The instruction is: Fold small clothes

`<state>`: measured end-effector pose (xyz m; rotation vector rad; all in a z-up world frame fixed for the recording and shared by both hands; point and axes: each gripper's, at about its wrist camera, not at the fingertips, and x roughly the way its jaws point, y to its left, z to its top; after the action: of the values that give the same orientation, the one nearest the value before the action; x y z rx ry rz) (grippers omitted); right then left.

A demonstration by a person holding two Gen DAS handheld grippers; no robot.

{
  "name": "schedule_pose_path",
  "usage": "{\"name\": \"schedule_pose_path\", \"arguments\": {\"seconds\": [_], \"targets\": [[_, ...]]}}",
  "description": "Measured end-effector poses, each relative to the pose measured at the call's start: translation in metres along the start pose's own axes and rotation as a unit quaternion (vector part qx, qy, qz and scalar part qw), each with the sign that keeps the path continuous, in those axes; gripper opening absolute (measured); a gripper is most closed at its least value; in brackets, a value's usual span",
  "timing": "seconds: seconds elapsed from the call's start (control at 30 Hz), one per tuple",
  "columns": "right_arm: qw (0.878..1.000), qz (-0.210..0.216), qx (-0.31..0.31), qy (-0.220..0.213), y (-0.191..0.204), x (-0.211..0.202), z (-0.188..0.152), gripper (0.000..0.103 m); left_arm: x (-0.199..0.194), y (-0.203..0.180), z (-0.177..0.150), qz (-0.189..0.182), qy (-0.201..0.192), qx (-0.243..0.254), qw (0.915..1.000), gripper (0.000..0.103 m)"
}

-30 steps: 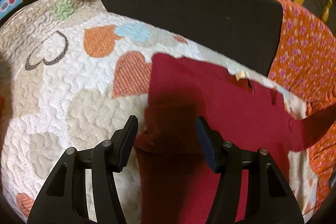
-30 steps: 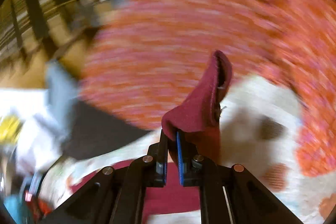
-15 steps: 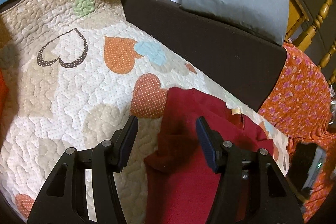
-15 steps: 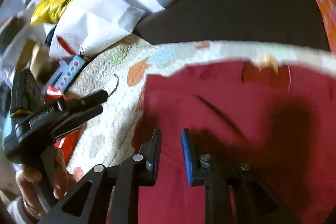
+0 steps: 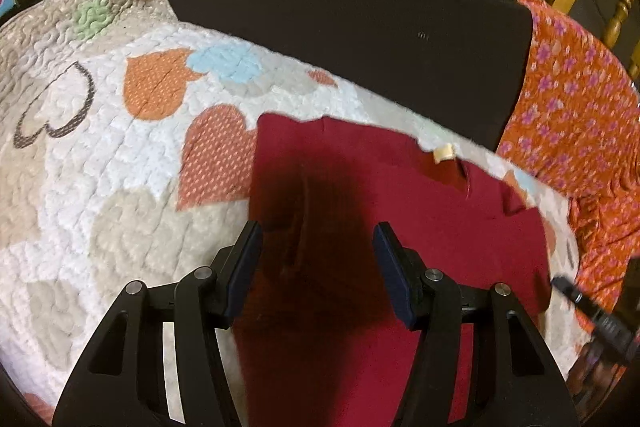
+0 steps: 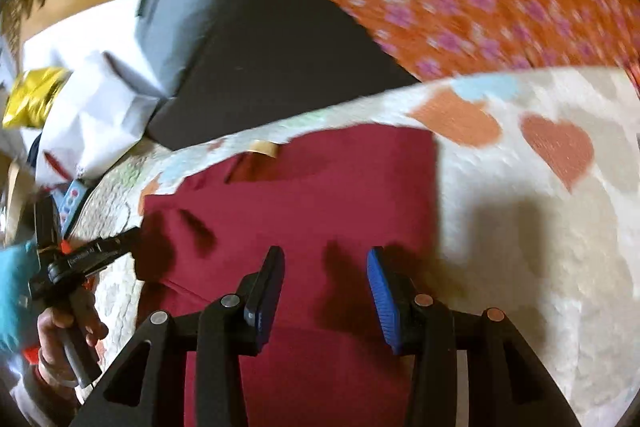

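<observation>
red garment (image 5: 420, 227) flat on heart quilt (image 5: 100, 187); left gripper (image 5: 318, 247) jaws apart, right gripper (image 6: 326, 275) jaws opening, empty.

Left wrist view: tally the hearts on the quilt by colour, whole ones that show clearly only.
On the quilt:
Orange hearts: 2, one beside a darker one
Pale blue hearts: 1
Green hearts: 1
Dark outlined hearts: 1
Total: 5
The red garment hides part of the quilt.

Sleeve of red garment (image 6: 304, 187) now flat, released from opening right gripper (image 6: 326, 291).
</observation>
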<state>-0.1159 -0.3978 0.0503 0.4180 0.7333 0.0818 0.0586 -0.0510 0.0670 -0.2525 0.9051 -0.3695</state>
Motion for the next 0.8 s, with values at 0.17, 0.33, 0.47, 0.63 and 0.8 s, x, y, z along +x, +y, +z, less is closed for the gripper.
{"name": "schedule_pose_path", "arguments": {"seconds": [0.17, 0.33, 0.47, 0.63, 0.8], "targets": [[0.999, -0.03, 0.007, -0.009, -0.017, 0.002, 0.004, 0.041, 0.019, -0.006, 0.011, -0.012, 0.005, 0.023, 0.9996, 0.027], [0.997, -0.08, -0.003, -0.014, -0.023, 0.02, 0.026, 0.051, 0.027, -0.004, 0.014, -0.024, 0.023, 0.012, 0.9994, 0.013], [0.997, -0.074, 0.017, 0.021, -0.029, 0.048, 0.038, 0.031, 0.001, -0.007, 0.023, -0.053, -0.004, 0.005, 0.9986, 0.011], [0.995, -0.06, 0.032, -0.068, -0.019, 0.023, 0.051, 0.028, -0.024, -0.001, 0.037, -0.022, -0.037, 0.026, 0.9987, 0.011], [0.998, -0.047, 0.011, -0.029, -0.011, 0.029, 0.041, 0.028, 0.022, 0.027, 0.009, 0.037, 0.038, -0.007, 0.9986, 0.011]]}}
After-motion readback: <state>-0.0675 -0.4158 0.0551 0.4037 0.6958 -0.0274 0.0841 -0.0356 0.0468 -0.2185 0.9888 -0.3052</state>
